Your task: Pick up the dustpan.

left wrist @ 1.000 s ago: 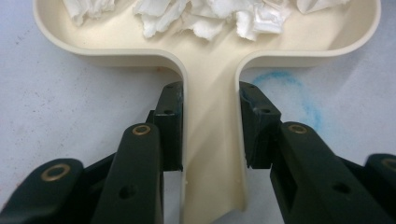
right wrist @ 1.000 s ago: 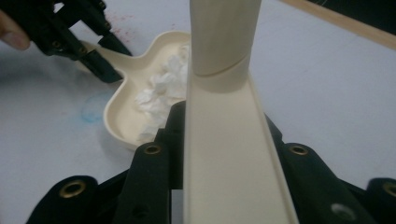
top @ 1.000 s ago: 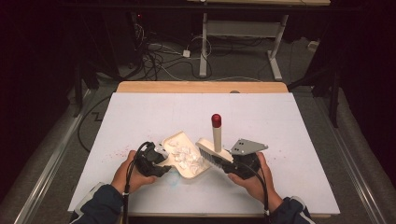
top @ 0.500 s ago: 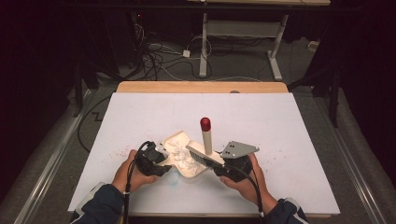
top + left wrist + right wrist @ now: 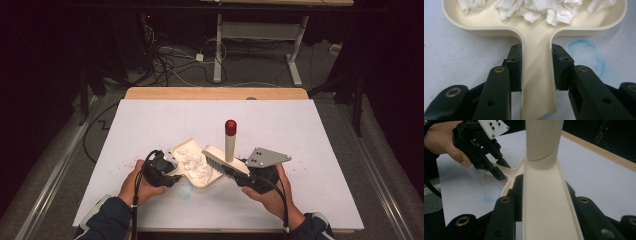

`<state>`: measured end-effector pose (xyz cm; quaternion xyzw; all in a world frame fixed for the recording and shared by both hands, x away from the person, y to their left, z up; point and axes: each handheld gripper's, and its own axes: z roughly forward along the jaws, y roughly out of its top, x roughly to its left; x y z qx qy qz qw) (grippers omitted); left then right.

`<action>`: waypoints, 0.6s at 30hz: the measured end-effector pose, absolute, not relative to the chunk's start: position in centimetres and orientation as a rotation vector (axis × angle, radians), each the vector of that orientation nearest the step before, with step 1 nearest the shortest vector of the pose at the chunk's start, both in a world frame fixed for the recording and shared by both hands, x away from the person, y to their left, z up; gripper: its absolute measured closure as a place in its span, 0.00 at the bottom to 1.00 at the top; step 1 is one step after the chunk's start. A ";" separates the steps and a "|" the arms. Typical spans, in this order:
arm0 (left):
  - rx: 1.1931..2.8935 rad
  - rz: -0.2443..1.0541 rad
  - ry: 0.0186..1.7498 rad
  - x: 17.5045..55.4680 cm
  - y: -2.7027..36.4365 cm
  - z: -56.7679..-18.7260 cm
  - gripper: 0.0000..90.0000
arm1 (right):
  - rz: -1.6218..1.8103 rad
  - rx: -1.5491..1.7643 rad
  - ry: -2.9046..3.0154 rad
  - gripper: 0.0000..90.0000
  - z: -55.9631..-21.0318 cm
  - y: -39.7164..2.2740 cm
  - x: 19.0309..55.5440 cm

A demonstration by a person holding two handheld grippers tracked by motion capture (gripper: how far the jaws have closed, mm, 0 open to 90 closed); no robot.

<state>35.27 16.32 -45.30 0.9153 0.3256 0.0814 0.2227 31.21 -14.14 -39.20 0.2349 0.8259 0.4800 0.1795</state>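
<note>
L gripper (image 5: 167, 169) holds dustpan (image 5: 192, 165) w/ paper scraps (image 5: 194, 162); R gripper (image 5: 245, 175) holds brush (image 5: 226, 155).

we are finding no readable text, label, brand, number or sign anywhere. the tabletop (image 5: 320, 150) is showing only faint red specks and a smeared blue ring, neither forming letters. the cream dustpan (image 5: 536, 62) and the brush (image 5: 546, 195) are carrying no print that we can make out.

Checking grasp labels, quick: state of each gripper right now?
Left gripper: closed on the dustpan handle.
Right gripper: closed on the brush.
</note>
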 end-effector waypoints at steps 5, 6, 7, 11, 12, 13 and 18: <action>2.509 0.229 0.931 35.3 16.9 -45.2 0.70 | 1.347 0.669 2.338 0.75 -39.0 -14.7 31.2; 2.507 0.229 0.934 35.3 17.1 -45.2 0.70 | 1.347 0.673 2.337 0.75 -39.0 -14.9 31.2; 2.503 0.231 0.937 35.3 17.2 -45.2 0.70 | 1.344 0.673 2.337 0.75 -38.9 -15.0 31.2; 2.498 0.229 0.953 35.4 17.7 -45.2 0.70 | 1.327 0.686 2.337 0.75 -38.9 -15.6 31.3; 2.497 0.227 0.955 35.4 17.9 -45.2 0.70 | 1.321 0.687 2.337 0.75 -38.8 -15.7 31.4; 2.494 0.227 0.958 35.4 18.0 -45.2 0.70 | 1.314 0.687 2.331 0.75 -38.8 -15.9 31.4; 2.483 0.230 0.973 35.4 18.4 -45.1 0.70 | 1.321 0.714 2.336 0.75 -38.8 -16.8 31.6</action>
